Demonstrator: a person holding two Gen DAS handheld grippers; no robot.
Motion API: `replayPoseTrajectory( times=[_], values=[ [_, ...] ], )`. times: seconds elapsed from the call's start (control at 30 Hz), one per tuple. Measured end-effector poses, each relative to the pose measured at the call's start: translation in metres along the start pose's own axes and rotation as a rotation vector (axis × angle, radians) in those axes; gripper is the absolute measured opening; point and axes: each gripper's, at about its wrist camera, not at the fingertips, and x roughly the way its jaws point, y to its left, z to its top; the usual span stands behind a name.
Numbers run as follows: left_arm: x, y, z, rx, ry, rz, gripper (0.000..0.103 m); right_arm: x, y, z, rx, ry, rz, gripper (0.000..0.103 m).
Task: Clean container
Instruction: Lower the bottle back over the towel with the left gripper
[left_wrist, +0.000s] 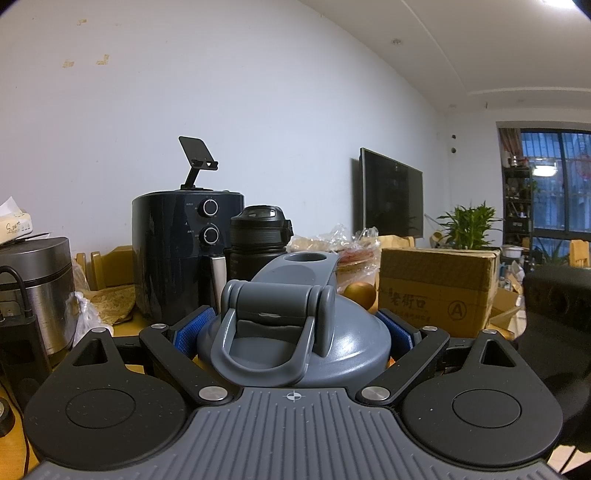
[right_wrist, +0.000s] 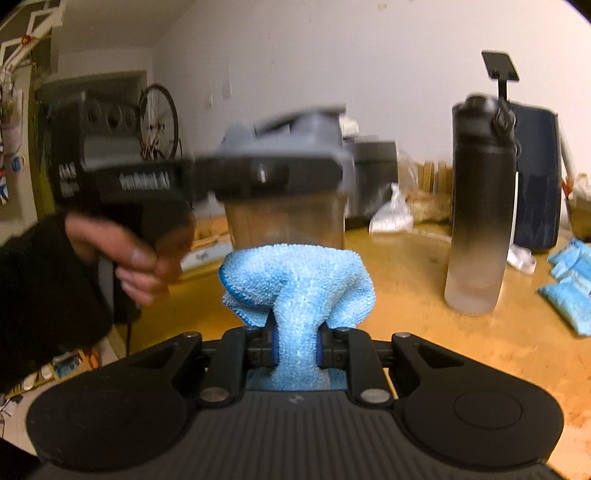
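Observation:
The container is a clear shaker cup (right_wrist: 288, 221) with a grey lid (left_wrist: 295, 332) and a flip cap. My left gripper (left_wrist: 293, 328) is shut on the lid, a blue pad (left_wrist: 190, 332) pressing on each side. In the right wrist view a hand (right_wrist: 129, 258) holds that gripper (right_wrist: 273, 175) with the cup upright above the yellow table (right_wrist: 406, 314). My right gripper (right_wrist: 295, 350) is shut on a bunched light blue cloth (right_wrist: 295, 280). The cloth sits just in front of the cup's lower wall; contact cannot be told through the blur.
A black water bottle (right_wrist: 480, 206) stands to the right, with a dark air fryer (left_wrist: 181, 251) behind it. A rice cooker (left_wrist: 35, 288), a cardboard box (left_wrist: 436, 291), food bags (left_wrist: 332, 243) and blue packets (right_wrist: 569, 291) crowd the table.

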Motion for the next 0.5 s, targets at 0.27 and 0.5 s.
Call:
replayPoseTrajectory(
  times=[0.27, 0.5],
  values=[
    [0.001, 0.0, 0.002, 0.0, 0.004, 0.002, 0.094, -0.023, 0.006, 0.014, 0.027, -0.157, 0.003, 0.013],
    [0.0, -0.001, 0.001, 0.002, 0.004, 0.003, 0.094, -0.025, 0.006, 0.013, 0.03, -0.165, 0.003, 0.012]
  ],
)
